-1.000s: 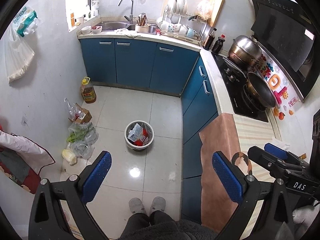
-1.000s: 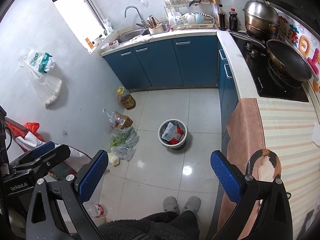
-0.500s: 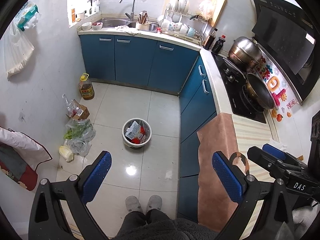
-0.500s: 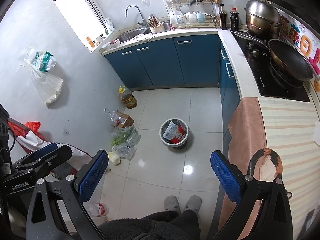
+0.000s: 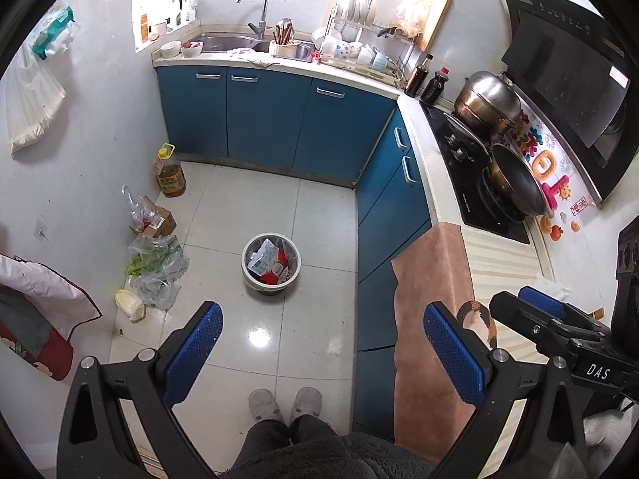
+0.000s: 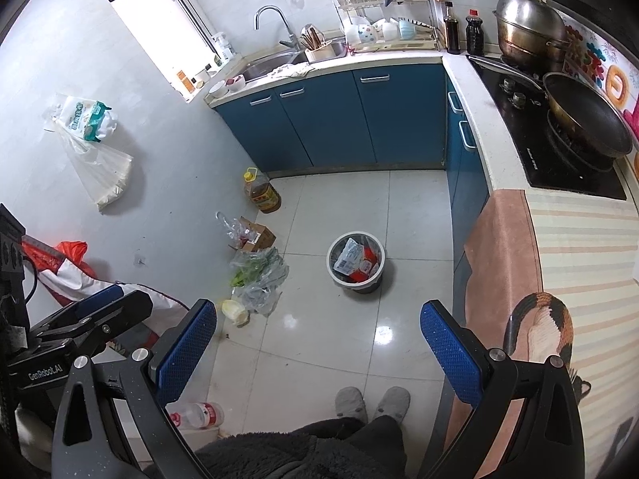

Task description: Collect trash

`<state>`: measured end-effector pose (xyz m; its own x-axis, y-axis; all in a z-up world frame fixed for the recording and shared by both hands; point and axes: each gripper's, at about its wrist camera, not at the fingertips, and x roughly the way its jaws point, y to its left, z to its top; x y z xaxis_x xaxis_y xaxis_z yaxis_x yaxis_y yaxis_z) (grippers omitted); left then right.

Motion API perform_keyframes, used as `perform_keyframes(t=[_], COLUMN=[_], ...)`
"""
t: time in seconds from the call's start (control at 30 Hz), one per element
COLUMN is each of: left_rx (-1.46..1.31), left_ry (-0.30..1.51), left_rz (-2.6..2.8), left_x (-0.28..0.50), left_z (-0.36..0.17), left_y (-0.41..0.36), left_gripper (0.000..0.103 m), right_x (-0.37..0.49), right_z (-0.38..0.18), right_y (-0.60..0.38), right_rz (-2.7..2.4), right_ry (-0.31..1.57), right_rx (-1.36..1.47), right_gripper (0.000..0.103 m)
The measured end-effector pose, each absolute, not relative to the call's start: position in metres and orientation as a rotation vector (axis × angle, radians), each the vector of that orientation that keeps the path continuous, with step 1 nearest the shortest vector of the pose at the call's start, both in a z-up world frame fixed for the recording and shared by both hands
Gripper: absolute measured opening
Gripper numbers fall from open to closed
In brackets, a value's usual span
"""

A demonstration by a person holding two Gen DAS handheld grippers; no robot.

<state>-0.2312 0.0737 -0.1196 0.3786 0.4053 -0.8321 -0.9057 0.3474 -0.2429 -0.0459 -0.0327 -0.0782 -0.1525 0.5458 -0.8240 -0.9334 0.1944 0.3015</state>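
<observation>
Here both the left hand-held gripper [image 5: 319, 343] and right hand-held gripper [image 6: 317, 337] gape empty, high above the round white wrapper-filled trash bin [image 5: 271, 261] standing on the tiled floor [image 5: 255, 199], straight ahead below, slightly nearer the left.

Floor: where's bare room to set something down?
Free: tiles between bin and back cabinets; tiles between bin and slippers. Crowded: left wall strip, with oil jug, box, bags, bottle.

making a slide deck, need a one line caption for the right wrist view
Open right gripper held high over a kitchen floor, trash bin ahead.
</observation>
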Motion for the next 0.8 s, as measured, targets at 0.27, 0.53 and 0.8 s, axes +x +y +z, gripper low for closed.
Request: perform_keyframes(t=[0.27,0.53,0.8], left_rx=[-0.794,-0.792,-0.798], left_ry=[0.752,0.751,0.746], left_rz=[0.961,0.962,0.954], left_x=[-0.2313,-0.2328,-0.2362], left_z=[-0.1187,-0.117,-0.1156], left_y=[0.0742,0.076,0.0785], left_gripper=[0.103,0.103,0.103], right_x=[-0.0473,-0.047,-0.0494], right_z=[-0.0792,-0.0791,-0.0776], right_y=[-0.0317,-0.0317,-0.03], right_rz=[1.378,1.38,1.381], right_ry=[1.068,1.07,1.07], right_rx=[-0.479,-0.479,-0.476], right_gripper=[0.103,0.103,0.103])
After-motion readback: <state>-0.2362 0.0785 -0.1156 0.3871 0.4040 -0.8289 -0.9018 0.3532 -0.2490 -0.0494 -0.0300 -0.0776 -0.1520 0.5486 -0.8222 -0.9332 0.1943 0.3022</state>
